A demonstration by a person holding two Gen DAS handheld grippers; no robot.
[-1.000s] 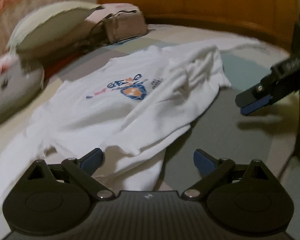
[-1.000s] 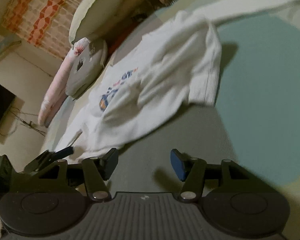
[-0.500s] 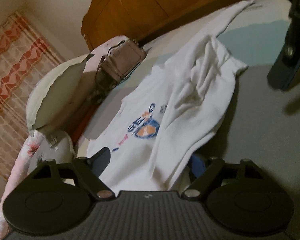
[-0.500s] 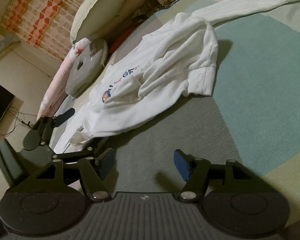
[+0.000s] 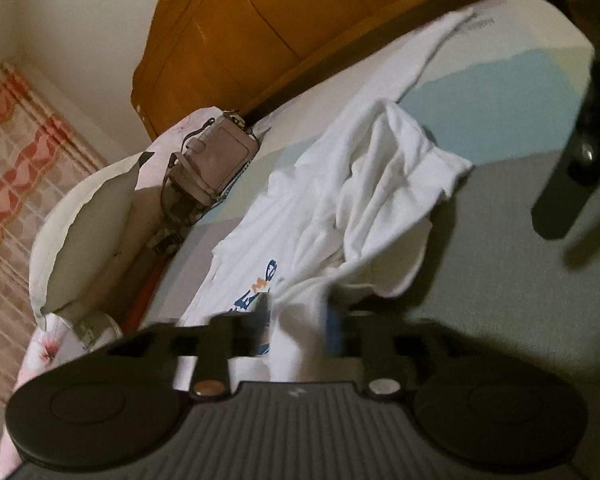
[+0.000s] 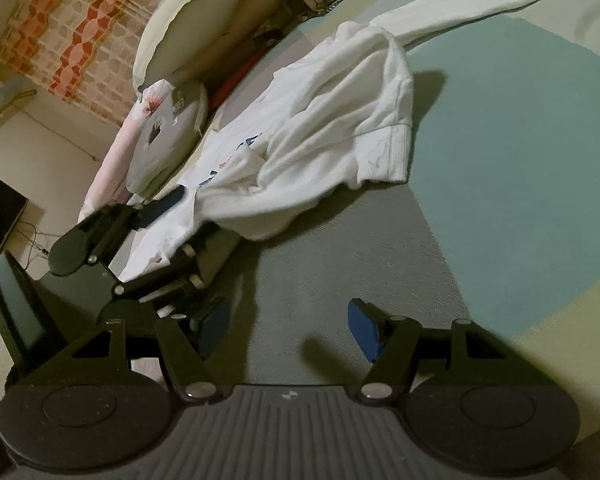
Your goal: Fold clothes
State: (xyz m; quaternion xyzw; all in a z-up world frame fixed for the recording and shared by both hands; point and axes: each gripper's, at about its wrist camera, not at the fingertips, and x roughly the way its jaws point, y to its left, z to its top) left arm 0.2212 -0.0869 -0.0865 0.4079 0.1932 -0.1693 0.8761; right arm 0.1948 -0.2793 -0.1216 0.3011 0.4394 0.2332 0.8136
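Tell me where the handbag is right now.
The handbag lies at the head of the bed, in the upper left of the left wrist view, between the cream pillow and the white sweatshirt, just below the wooden headboard.

The left hand-held gripper (image 5: 296,326) pinches a fold of the white printed sweatshirt (image 5: 340,208), which lies crumpled on the grey-and-teal bed cover (image 5: 500,280). At ten o'clock a cream pillow (image 5: 88,232) leans beside a mauve leather handbag (image 5: 214,164). A brown wooden headboard (image 5: 260,32) stands at twelve o'clock.
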